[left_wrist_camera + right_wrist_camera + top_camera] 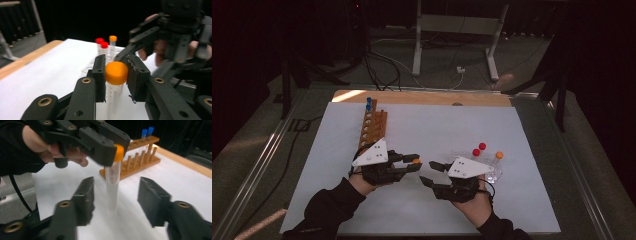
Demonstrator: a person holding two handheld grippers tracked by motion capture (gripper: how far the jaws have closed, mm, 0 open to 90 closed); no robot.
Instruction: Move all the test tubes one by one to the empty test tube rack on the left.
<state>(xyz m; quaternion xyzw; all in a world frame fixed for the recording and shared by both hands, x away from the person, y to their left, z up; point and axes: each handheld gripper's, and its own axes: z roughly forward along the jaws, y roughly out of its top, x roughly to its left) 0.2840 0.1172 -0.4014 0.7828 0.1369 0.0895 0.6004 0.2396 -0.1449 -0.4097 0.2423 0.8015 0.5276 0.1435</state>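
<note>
The left gripper is pinching an orange-capped tube by its cap, pads pressing on both sides, and is holding it upright above the white mat, near the middle of its front half. In the right gripper view the same tube is hanging clear-walled between the right gripper's jaws, which are standing spread and are touching neither side of it. The right gripper is sitting just beside the left one, jaws pointing toward it, so the two claws are crowding the same small patch of mat.

Behind the left hand, an orange rack is lying lengthways toward the far edge, with two blue-capped tubes standing at its far end; most of its holes are showing empty. In the right gripper view the rack is sitting behind the held tube. To the right, behind the right gripper, two red-capped tubes and another orange-capped one are standing close together in what looks like a clear holder, too faint to make out. A bare wooden strip is running along the far edge of the mat, and a grey table frame is standing on the floor beyond
</note>
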